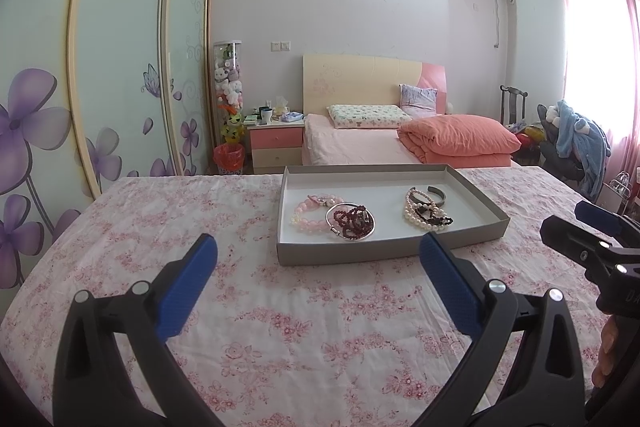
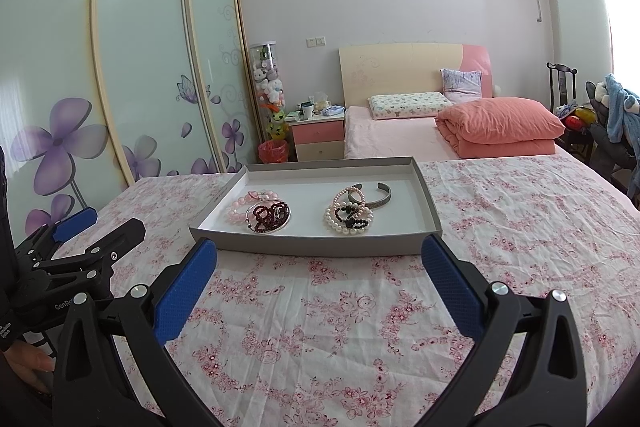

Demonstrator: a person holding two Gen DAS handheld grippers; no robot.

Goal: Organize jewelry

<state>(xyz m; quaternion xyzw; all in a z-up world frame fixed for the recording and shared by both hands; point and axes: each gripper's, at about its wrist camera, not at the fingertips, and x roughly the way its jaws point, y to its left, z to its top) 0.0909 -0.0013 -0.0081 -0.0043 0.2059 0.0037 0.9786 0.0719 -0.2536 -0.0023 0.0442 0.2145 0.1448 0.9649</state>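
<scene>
1. Across the middle of both wrist views, a shallow grey cardboard tray with a white floor (image 2: 430,203) sits on a flowered pink-and-white bedspread (image 2: 320,327); all the jewelry in sight lies inside it.
2. Left of centre in the tray, a pale pink bead bracelet (image 2: 236,213) lies partly under a thin silver bangle (image 2: 288,217), and a dark red bead strand (image 2: 266,217) is heaped inside that bangle's ring.
3. Right of centre, a white pearl strand (image 2: 334,223) is tangled with a black bead strand (image 2: 352,221) and a smaller pinkish bead loop. A grey metal open cuff (image 2: 374,195) rests just behind, touching the pile.
4. At the bottom of the left wrist view, the left gripper (image 1: 318,247) hovers short of the tray's near wall, its blue-padded jaws spread wide with nothing between them.
5. The right gripper (image 2: 320,251) hangs likewise at the bottom of its own view, jaws wide apart and empty, close to the near wall.
6. Judgement: the pieces sit in two overlapping heaps, which fits either jewelry gathered into the tray as the tidy result, or heaps waiting to be separated. These views cannot settle which.
7. If sorting is wanted, any pick would call for a narrow, low pinch on a single strand. The beads are small, round and slippery, and the tangled strands would likely drag a neighbour along.
</scene>
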